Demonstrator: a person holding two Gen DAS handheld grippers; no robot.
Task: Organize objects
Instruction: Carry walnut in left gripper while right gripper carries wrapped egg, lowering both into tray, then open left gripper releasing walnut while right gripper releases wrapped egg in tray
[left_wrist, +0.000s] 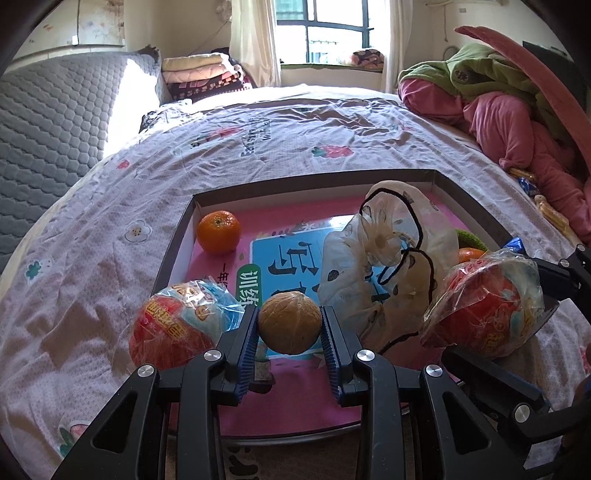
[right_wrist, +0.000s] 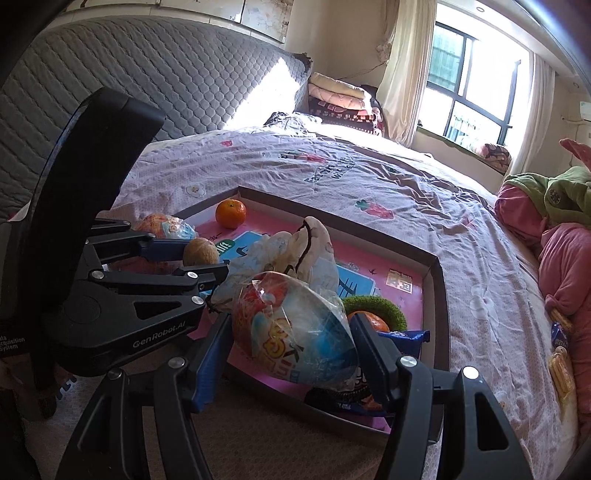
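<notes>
My left gripper (left_wrist: 290, 317) is shut on a tan, round peeled fruit (left_wrist: 290, 325), held just above the near end of a shallow dark-rimmed tray (left_wrist: 177, 240). My right gripper (right_wrist: 291, 325) is shut on a red ball wrapped in crinkly plastic (right_wrist: 295, 328), also over the tray's near edge. In the right wrist view the left gripper (right_wrist: 199, 258) and its fruit (right_wrist: 200, 252) show at left. A second wrapped red ball (left_wrist: 173, 325) lies at the tray's near left corner. An orange (left_wrist: 218, 232) sits in the far left corner. A white drawstring bag (left_wrist: 380, 266) lies mid-tray.
The tray rests on a bed with a pale printed sheet (left_wrist: 258, 147), its floor lined by a pink book (right_wrist: 399, 273). A green ring (right_wrist: 373, 306), a small orange (right_wrist: 373, 321) and a blue snack packet (right_wrist: 402, 338) fill its right corner. Pink and green clothes (left_wrist: 498, 110) pile at right.
</notes>
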